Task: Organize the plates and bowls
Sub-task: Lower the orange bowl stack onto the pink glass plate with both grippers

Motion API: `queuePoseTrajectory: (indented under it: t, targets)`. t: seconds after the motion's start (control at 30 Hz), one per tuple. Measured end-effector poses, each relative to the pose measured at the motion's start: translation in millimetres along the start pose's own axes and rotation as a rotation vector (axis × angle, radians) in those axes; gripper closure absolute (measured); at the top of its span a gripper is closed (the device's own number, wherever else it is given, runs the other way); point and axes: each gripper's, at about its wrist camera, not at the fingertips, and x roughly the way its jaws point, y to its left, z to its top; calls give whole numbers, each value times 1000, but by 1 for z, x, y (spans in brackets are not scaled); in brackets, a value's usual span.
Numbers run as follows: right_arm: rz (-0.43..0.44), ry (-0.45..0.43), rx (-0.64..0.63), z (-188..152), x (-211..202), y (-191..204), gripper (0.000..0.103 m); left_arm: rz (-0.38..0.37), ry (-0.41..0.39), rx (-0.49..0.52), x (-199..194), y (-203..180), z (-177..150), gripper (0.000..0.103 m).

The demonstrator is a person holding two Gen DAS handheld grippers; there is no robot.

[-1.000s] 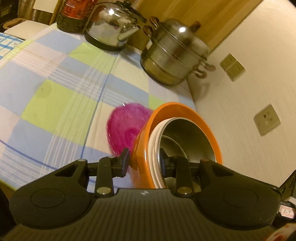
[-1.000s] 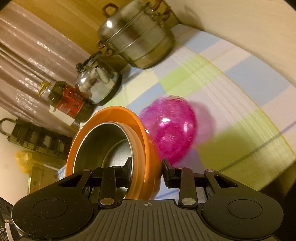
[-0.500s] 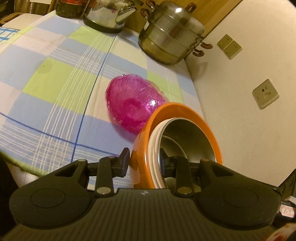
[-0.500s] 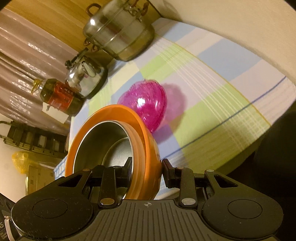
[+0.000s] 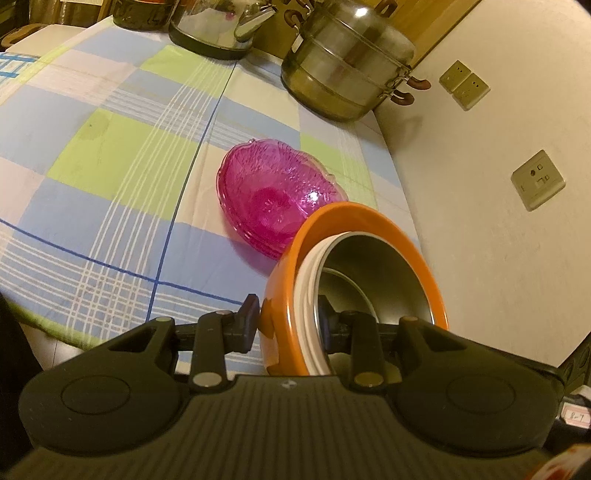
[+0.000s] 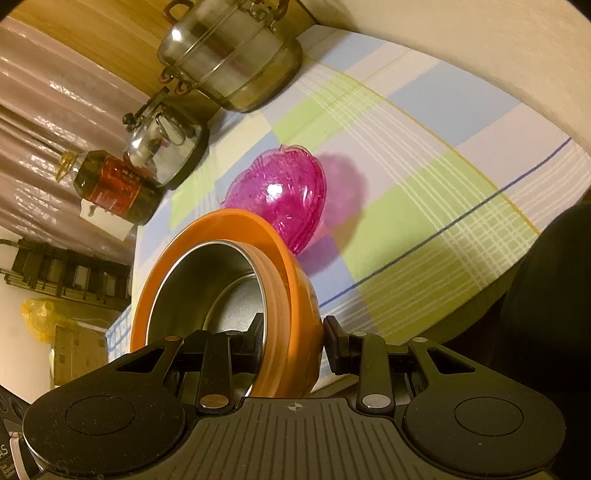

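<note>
An orange bowl [image 5: 284, 295] holds a white bowl and a steel bowl [image 5: 376, 269] nested inside it. My left gripper [image 5: 288, 325] is shut on one side of the stack's rim. My right gripper [image 6: 293, 339] is shut on the opposite rim of the orange bowl [image 6: 295, 295], with the steel bowl [image 6: 207, 280] inside. The stack is tilted and held above the table's near edge. A pink glass bowl [image 5: 273, 199] rests on the checked tablecloth [image 5: 110, 177] just beyond the stack; it also shows in the right wrist view [image 6: 284, 199].
A steel steamer pot [image 5: 351, 59] and a kettle [image 5: 218, 26] stand at the table's far side by the wall. A dark bottle [image 6: 114, 188] lies beside the kettle [image 6: 162, 147]. Wall sockets [image 5: 537, 181] are on the right wall.
Both grippers with the bowl stack have pulled back toward the table's near edge. The pink bowl now sits farther away and more of the tablecloth shows.
</note>
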Motion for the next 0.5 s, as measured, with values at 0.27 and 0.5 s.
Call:
queuePoseTrajectory:
  t: [0.27,0.5]
  targets:
    - [3,-7,-7,15,1,9,70,-3,-9,3,4,-6,15,74]
    - [4,-11,-9,27,6,15,70,-5,-12,7,10,-10,29,74]
